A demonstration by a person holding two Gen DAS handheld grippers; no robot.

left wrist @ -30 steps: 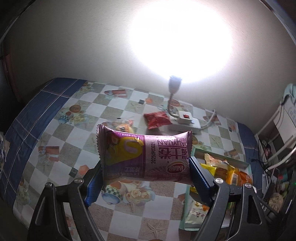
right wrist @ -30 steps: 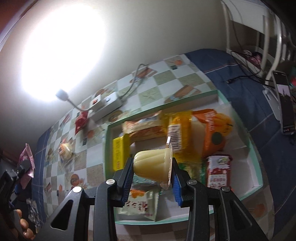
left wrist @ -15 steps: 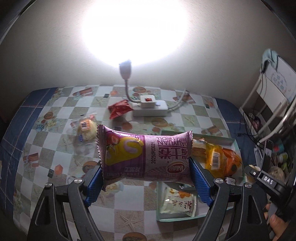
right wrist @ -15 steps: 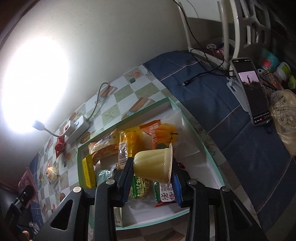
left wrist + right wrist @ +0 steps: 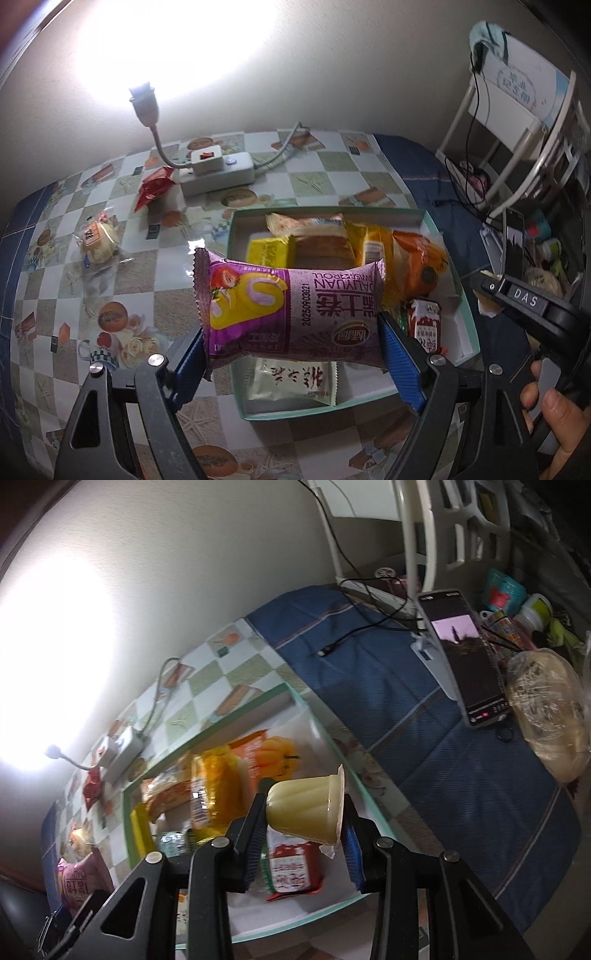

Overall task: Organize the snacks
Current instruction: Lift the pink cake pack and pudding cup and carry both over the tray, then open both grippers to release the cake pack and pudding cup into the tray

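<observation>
looking down my left wrist view from the left edge of the table [image 5: 51, 258], i see a round cake in clear wrap [image 5: 98, 242] lying on the checked cloth, well apart from the box. a little further right, near the far edge, a red packet [image 5: 153, 186] lies just beside the white power strip [image 5: 216, 173], whose gooseneck lamp [image 5: 146, 99] glares against the wall. my left gripper [image 5: 291, 345] is clamped on the purple swiss roll pack [image 5: 291, 310], blue pads pressing on both of its ends, and the pack hangs across the near left corner of the green-rimmed box [image 5: 448, 258]. inside the box lie a yellow pack [image 5: 269, 251], a bread pack [image 5: 314, 230], an orange pack [image 5: 421, 262], a small red carton [image 5: 424, 323] and a white sachet [image 5: 295, 380] near the front rim. at the far right of this view a hand [image 5: 557, 413] holds my other tool.

in my right wrist view, the right gripper [image 5: 304, 829] is closed on the pale yellow jelly cup [image 5: 306, 810], which lies on its side between the pads, above the red carton [image 5: 290, 867] near the box's front right corner [image 5: 373, 812]. to the right, on the blue cloth, a phone [image 5: 465, 664] stands propped, and a bag of something pale [image 5: 546, 716] sits just beside it.
</observation>
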